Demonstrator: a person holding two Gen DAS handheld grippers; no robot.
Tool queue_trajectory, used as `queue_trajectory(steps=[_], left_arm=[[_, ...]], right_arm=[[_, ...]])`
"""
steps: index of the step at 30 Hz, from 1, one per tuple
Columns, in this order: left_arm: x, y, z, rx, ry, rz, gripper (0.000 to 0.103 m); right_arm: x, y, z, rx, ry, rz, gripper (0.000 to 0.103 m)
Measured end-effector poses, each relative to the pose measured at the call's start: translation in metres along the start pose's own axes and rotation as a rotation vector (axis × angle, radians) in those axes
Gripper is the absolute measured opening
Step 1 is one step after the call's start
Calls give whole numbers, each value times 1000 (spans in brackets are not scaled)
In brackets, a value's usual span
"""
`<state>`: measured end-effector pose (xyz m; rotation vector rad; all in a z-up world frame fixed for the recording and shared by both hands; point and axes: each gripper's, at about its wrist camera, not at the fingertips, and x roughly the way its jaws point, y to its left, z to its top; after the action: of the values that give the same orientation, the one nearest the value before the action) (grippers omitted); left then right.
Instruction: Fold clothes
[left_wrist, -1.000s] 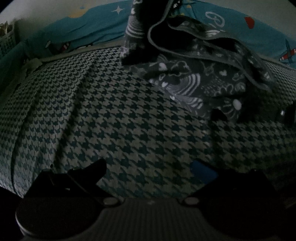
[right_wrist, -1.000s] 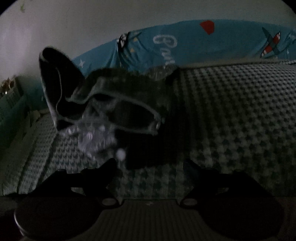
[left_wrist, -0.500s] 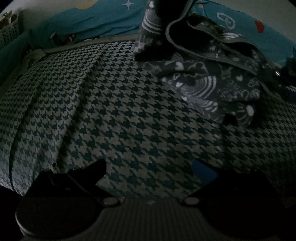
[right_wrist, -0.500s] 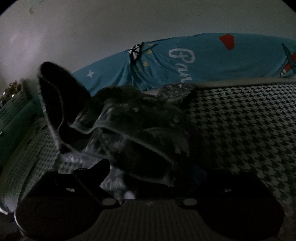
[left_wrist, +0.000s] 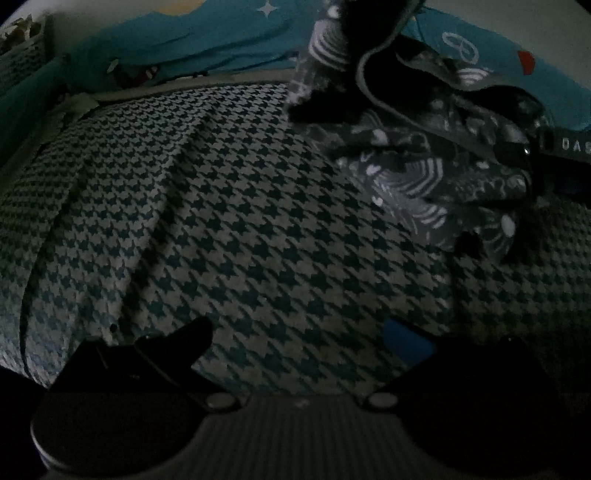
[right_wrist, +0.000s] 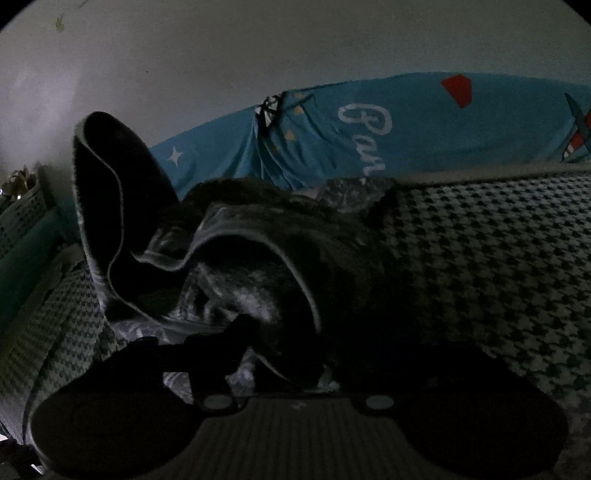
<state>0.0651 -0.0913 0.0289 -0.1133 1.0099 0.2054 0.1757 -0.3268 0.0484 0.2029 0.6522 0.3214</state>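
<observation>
Right tongs (right_wrist: 288, 354) closing around the crumpled garment (right_wrist: 258, 258) on the bed (right_wrist: 498, 258); left tongs (left_wrist: 295, 343) apart, empty. Fabric looks soft and limp. Grip its bound edge.

At 6 o'clock in the right wrist view, the right gripper (right_wrist: 291, 354) is lost in shadow against the dark patterned garment (right_wrist: 258, 280), so its grip cannot be told. In the left wrist view, the garment's top (left_wrist: 369, 22) is cut off at 12 o'clock.

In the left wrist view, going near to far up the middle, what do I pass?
Left gripper → houndstooth bedcover → dark patterned garment → blue printed sheet.
</observation>
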Motion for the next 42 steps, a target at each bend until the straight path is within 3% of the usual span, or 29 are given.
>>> queue_trajectory(steps=[5,11,17,25,36,42], left_arm=[[-7,3,2,-10,-18,1,103],[-19,11,4,-30,-56,17,103],[-41,23,14,-60,-120,39,103],[-73,35,31,-98,-215,48,103],[-81,27,25,-82,-228,6,103],[-78,16,21,-49,-213,-40,103]], right_arm=[[-9,5,-1,-10,-42,14,36],[-23,18,-7,-57,-90,55,27],[-39,47,-23,-173,-116,141,26],[-51,89,-63,-340,-71,237,26],[-61,121,-119,-461,46,335,26],[-63,123,-130,-462,84,338,28]])
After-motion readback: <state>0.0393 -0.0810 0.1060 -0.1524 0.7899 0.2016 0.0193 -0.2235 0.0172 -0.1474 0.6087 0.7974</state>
